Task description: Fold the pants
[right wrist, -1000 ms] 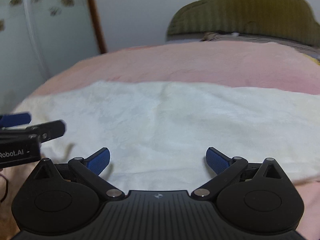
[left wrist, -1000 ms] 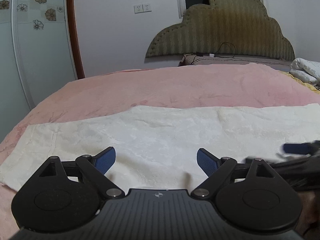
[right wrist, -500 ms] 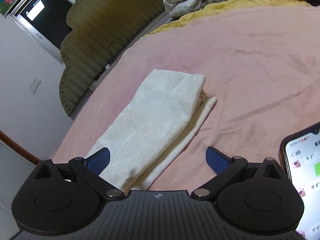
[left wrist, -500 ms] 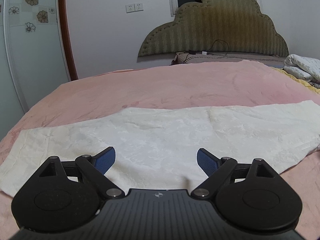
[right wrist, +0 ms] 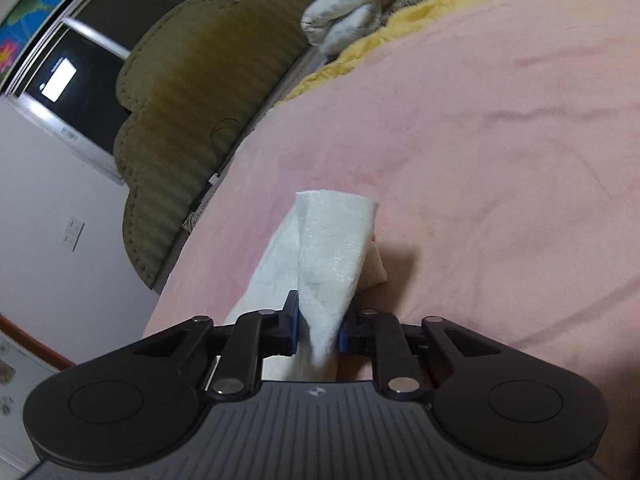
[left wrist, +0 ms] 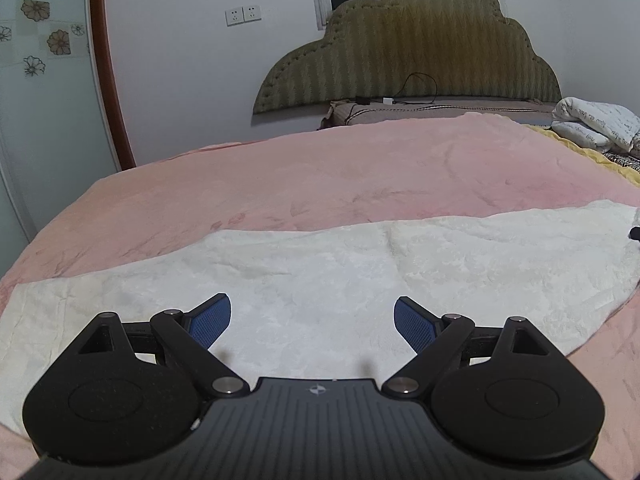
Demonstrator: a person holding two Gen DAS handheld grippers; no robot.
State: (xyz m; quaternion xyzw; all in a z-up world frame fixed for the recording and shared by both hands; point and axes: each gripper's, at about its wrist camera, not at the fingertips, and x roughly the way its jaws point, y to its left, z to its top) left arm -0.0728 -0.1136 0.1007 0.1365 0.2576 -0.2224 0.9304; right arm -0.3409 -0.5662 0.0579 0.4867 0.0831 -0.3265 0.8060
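The cream-white pants [left wrist: 320, 276] lie flat as a long strip across the pink bed cover. My left gripper [left wrist: 312, 320] is open and empty, hovering just above the near edge of the pants at their middle. My right gripper [right wrist: 319, 330] is shut on the end of the pants [right wrist: 332, 248], which bunches and rises between its blue pads. A dark bit of the right gripper [left wrist: 635, 233] shows at the right edge of the left wrist view, at the pants' right end.
The pink bed cover [left wrist: 360, 168] spreads all around the pants. An olive padded headboard [left wrist: 408, 60] stands at the far wall. A folded white quilt [left wrist: 596, 124] and yellow bedding [right wrist: 420, 12] lie at the far right. A door frame [left wrist: 106, 72] is at left.
My right gripper swung to the pants' right end and closed on it, lifting the fabric. The phone seen half a second ago is out of view. My left gripper stayed open over the middle.
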